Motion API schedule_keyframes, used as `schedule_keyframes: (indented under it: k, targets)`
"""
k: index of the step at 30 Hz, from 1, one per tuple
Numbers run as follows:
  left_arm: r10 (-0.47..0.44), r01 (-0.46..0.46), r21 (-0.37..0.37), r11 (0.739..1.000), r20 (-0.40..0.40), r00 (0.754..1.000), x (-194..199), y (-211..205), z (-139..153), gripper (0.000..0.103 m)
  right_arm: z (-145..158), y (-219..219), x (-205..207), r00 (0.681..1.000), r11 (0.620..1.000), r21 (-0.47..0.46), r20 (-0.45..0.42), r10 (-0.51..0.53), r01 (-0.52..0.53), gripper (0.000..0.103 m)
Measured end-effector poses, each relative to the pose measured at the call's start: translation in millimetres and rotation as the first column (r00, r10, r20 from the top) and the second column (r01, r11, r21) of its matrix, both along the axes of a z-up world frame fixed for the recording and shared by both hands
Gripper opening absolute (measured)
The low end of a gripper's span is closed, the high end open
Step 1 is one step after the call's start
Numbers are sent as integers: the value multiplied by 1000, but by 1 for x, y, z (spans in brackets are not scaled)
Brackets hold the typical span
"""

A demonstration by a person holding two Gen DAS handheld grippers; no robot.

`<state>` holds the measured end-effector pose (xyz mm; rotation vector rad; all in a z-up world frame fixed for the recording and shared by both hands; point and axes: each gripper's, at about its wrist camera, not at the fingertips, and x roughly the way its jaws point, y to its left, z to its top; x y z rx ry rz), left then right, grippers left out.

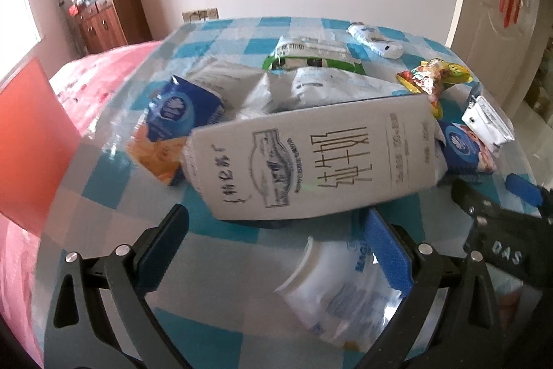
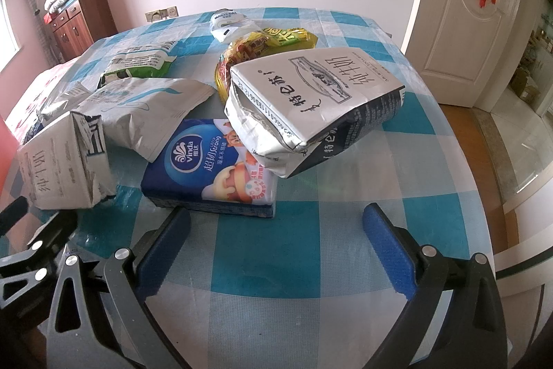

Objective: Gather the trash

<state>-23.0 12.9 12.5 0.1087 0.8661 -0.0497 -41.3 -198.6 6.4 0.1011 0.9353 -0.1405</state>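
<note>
Trash lies heaped on a checked table. Nearest the left gripper is a white milk carton on its side, just beyond the open fingers; a white pouch lies between those fingers, untouched. The right gripper hovers with fingers apart and nothing held, facing a blue tissue pack. A 2nd, crushed carton leans on that pack, so lifting the pack first would likely tip it. Behind lie a grey bag, a green-edged wrapper, a yellow snack bag and a small white pack. No bin is visible in either view. Collection appears barely begun; the left gripper seems set for the pouch or carton.
</note>
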Motion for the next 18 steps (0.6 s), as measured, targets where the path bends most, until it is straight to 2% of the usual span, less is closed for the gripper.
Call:
schedule_keyframes:
  k: [7,11,15,18]
  targets:
    - [8,-7,-13,1000,68,998,-21,18,22,99,1,-2,-1,1000,1000,3,1,1,-1,98]
    - [12,-10,-17,1000,112,994,-34,29,36,99,1,-1,-9,999,999,0,-1,-35,35,98]
    - [17,-15,-15,1000,156,988,-45,37,50,99,10,-7,-27,997,997,39,39,-70,69,98]
    - [22,-18,-24,1000,185,982,-54,44,61,99,27,-9,-40,993,997,28,93,-76,74,98]
